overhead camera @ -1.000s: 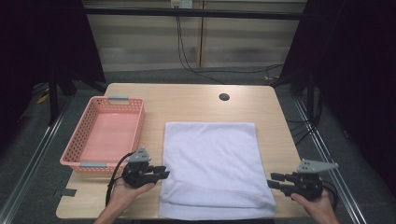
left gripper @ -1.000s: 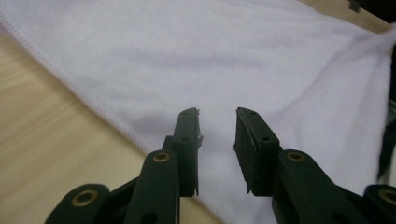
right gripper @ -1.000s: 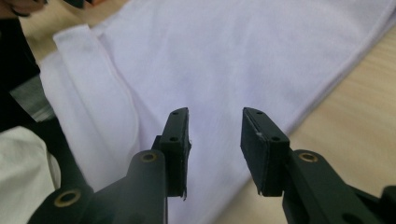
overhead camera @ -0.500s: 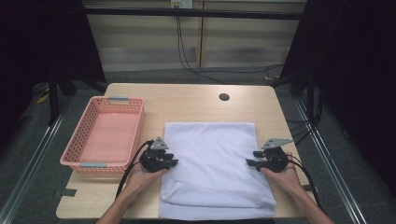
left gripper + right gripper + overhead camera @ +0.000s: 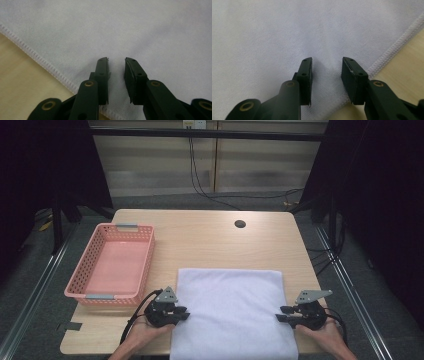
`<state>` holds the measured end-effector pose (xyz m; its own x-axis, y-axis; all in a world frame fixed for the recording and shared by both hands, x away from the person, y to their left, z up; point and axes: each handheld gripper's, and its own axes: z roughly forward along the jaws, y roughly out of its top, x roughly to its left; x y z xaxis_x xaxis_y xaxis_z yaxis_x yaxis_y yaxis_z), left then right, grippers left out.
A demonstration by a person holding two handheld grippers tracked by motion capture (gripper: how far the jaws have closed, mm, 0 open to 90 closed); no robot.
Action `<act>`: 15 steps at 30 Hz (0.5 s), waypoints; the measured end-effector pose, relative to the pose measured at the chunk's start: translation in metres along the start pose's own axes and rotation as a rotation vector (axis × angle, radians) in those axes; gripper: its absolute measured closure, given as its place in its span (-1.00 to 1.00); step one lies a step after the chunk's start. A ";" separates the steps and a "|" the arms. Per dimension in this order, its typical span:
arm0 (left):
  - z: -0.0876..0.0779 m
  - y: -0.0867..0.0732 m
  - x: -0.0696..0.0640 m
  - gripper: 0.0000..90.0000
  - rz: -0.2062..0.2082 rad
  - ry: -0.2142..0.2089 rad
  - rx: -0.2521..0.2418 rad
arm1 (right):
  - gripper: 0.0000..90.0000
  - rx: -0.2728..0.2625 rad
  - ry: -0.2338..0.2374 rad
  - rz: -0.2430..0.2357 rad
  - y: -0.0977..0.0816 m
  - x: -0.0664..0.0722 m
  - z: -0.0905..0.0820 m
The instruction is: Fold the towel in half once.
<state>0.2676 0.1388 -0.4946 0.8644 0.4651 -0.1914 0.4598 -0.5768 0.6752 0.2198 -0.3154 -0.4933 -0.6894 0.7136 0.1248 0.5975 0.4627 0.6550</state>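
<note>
A pink plastic basket (image 5: 112,267) with perforated walls stands on the pale wooden counter (image 5: 210,240), well to the left of the white folded terry towel (image 5: 231,312), which serves as the landmark here. The towel lies flat on the near half of the counter, its near edge reaching the counter's front edge.

The left hand-held gripper (image 5: 181,313) sits at the towel's left edge, about midway along that side, its tips pointing right over the hem. In the left gripper view its two black jaws stand a narrow gap apart above the white cloth (image 5: 140,35), with the stitched hem running just left of them; the jaws have just been closing, and only flat towel surface shows between them, nothing pinched.

The right hand-held gripper (image 5: 283,314) sits at the towel's right edge, facing left, roughly level with its partner. In the right gripper view its jaws are parted somewhat wider over the cloth (image 5: 287,32), hem just to their right; they too have just been closing, with no fold gripped.

A small dark round hole (image 5: 240,224) marks the counter well beyond the towel's far edge.
</note>
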 end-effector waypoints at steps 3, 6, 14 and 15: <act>-0.002 -0.005 -0.007 0.62 -0.010 -0.015 -0.006 | 0.37 0.008 0.004 -0.002 -0.005 0.006 -0.004; -0.008 -0.010 -0.014 0.62 -0.007 -0.029 0.016 | 0.38 0.024 0.014 0.004 -0.007 0.012 -0.008; -0.002 0.008 0.003 0.45 0.003 0.050 -0.026 | 0.33 -0.056 -0.064 0.026 0.007 0.004 -0.011; -0.002 0.012 0.009 0.45 -0.013 0.061 -0.049 | 0.32 -0.079 -0.072 0.036 0.011 -0.001 -0.011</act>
<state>0.2804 0.1377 -0.4872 0.8436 0.5133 -0.1579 0.4594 -0.5373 0.7073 0.2230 -0.3170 -0.4786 -0.6351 0.7662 0.0979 0.5854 0.3948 0.7081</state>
